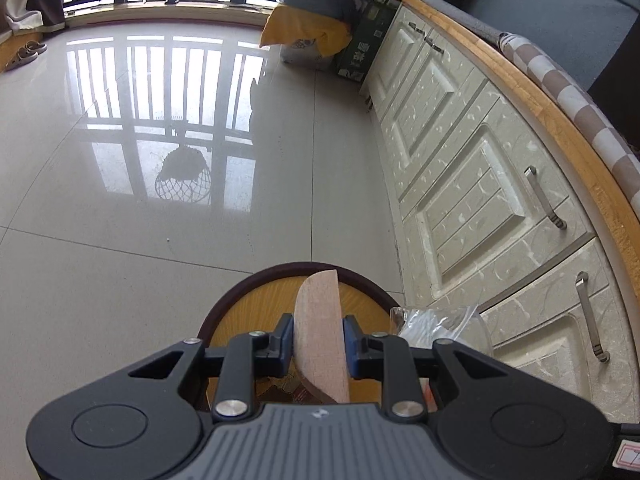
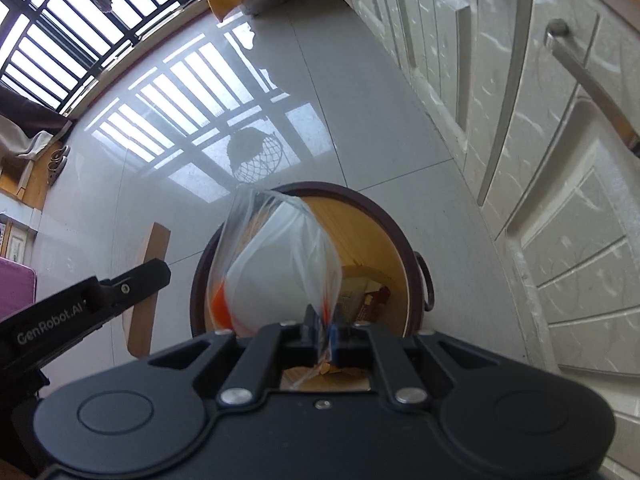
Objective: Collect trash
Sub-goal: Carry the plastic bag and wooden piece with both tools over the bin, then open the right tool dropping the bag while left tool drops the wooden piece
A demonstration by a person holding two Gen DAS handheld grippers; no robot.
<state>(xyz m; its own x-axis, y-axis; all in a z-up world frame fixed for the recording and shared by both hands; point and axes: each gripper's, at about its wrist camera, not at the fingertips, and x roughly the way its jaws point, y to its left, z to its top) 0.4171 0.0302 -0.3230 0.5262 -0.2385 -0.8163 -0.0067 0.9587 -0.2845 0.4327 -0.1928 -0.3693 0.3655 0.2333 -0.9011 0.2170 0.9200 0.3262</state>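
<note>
A round bin with a dark brown rim (image 1: 240,288) and a yellow wood-grain inside stands on the floor beside the cabinets. My left gripper (image 1: 318,340) is shut on a tan cardboard piece (image 1: 318,308), held upright above the bin's mouth. My right gripper (image 2: 326,322) is shut on a clear plastic bag (image 2: 276,256) with an orange patch, which hangs over the bin's rim (image 2: 400,232). Several scraps of wrapper lie in the bin's bottom (image 2: 368,300). In the right wrist view the left gripper's black finger (image 2: 136,280) and its cardboard (image 2: 154,240) show left of the bin. The bag's edge (image 1: 436,324) shows in the left wrist view.
Cream cabinets (image 1: 472,200) with metal handles (image 1: 546,200) run close along the right of the bin. Glossy tiled floor (image 1: 120,200) spreads to the left and ahead. A yellow-topped sack (image 1: 304,36) and a green box (image 1: 364,44) stand far ahead by the balcony railing.
</note>
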